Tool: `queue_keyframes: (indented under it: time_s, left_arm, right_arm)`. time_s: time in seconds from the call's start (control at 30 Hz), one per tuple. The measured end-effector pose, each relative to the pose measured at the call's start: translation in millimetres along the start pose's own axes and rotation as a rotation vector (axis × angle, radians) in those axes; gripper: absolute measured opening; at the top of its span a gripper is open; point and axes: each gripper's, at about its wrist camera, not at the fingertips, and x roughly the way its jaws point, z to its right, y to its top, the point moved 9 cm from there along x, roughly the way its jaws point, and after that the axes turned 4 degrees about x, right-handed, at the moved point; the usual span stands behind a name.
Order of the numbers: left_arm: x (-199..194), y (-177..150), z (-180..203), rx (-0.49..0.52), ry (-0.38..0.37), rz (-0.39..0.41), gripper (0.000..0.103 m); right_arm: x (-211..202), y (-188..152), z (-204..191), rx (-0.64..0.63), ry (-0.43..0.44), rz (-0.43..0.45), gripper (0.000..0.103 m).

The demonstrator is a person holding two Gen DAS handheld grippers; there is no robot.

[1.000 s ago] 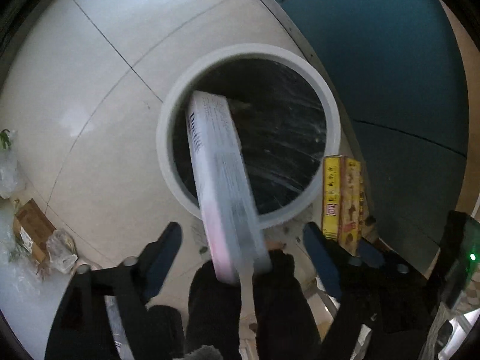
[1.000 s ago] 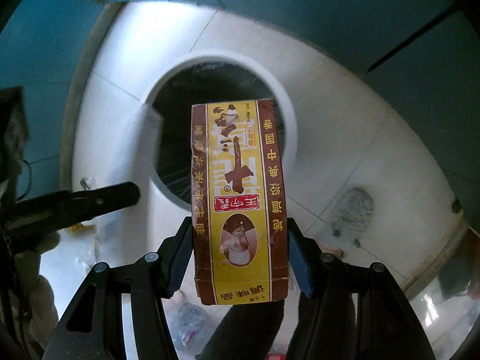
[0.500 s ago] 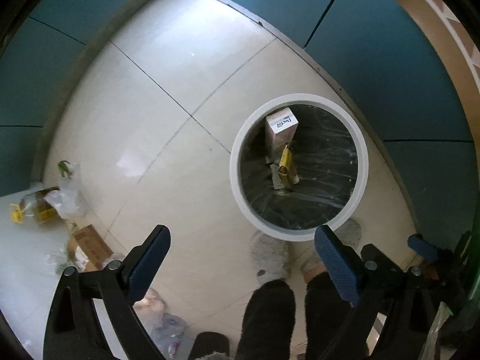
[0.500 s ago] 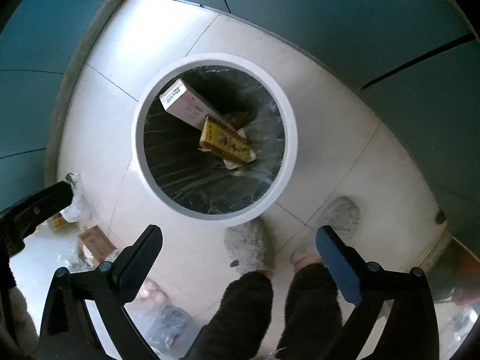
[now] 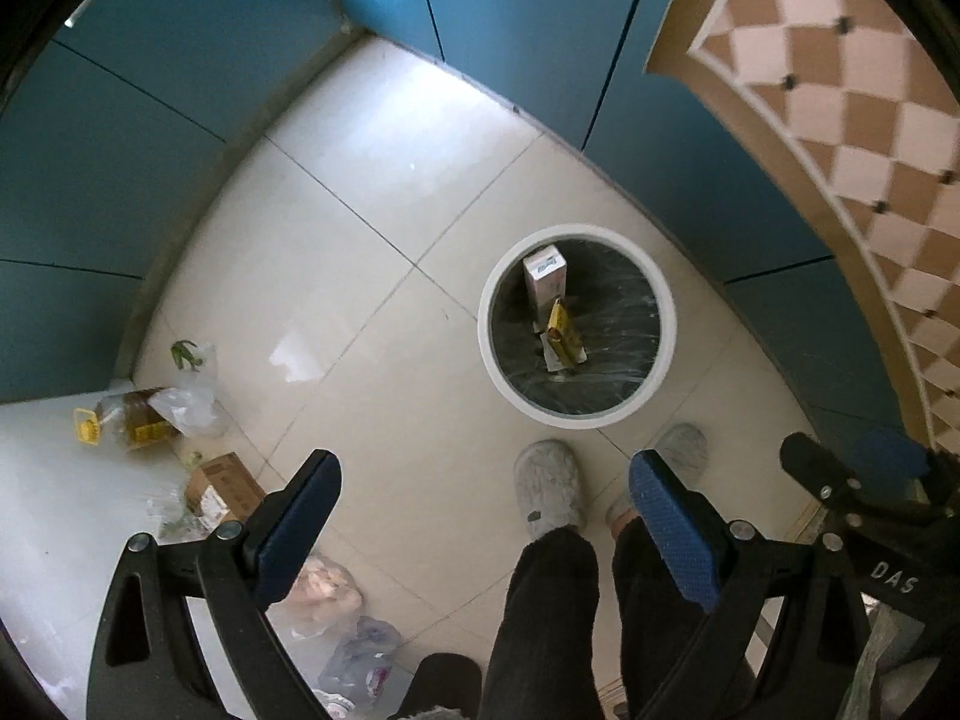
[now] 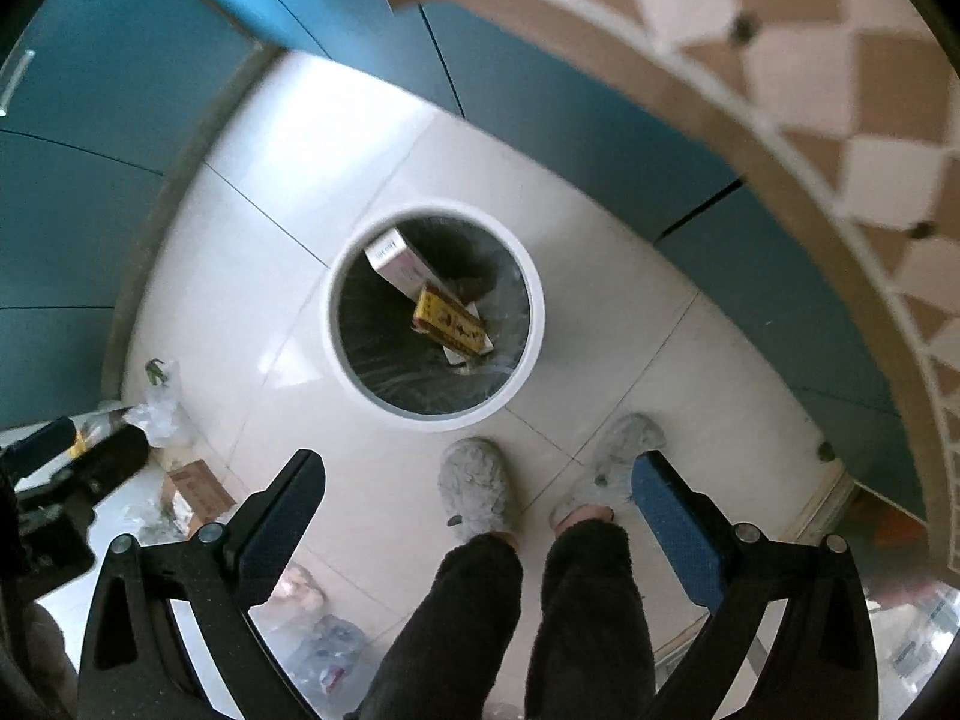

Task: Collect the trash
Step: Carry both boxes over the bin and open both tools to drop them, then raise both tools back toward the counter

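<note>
Below both grippers, the left gripper (image 5: 483, 510) and right gripper (image 6: 477, 495) hang with fingers wide and empty over bare floor tiles (image 5: 336, 276), beyond which the white-rimmed bin (image 5: 489, 324) by the blue cabinets (image 5: 690, 138) holds a white box (image 5: 546, 276) and yellow box (image 5: 561, 330).

Glossy floor tiles (image 5: 336, 276) (fuzzy slippers (image 5: 549, 489)), cardboard boxes (image 5: 546, 279).

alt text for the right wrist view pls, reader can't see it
Looking straight down: a round white-rimmed bin lined with black plastic holds a yellow carton and a white box. The right gripper has its jaws open and empty, above grey fuzzy slippers on pale floor tiles.
</note>
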Motion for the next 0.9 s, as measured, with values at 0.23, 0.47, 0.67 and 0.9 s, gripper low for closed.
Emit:
queue_keyframes:
  time_s: [0.23, 0.47, 0.67, 0.9]
  left_arm:
    - [-80, -20, -3, 0.003, 0.004, 0.056, 0.098]
    - [-158, -38, -4, 0.011, -0.007, 0.125, 0.098]
    - [-208, -44, -8, -0.019, -0.021, 0.188, 0.098]
    - [-269, -4, 29, 0.046, -0.020, 0.311, 0.103]
  right_arm:
    - [-109, -14, -9, -0.024, 0.018, 0.062, 0.103]
    - [-211, -37, -21, -0.049, 0.040, 0.113, 0.103]
    - [-276, -57, -32, -0.075, 0.077, 0.142, 0.103]
    - [-336, -52, -25, -0.018, 0.152, 0.219, 0.103]
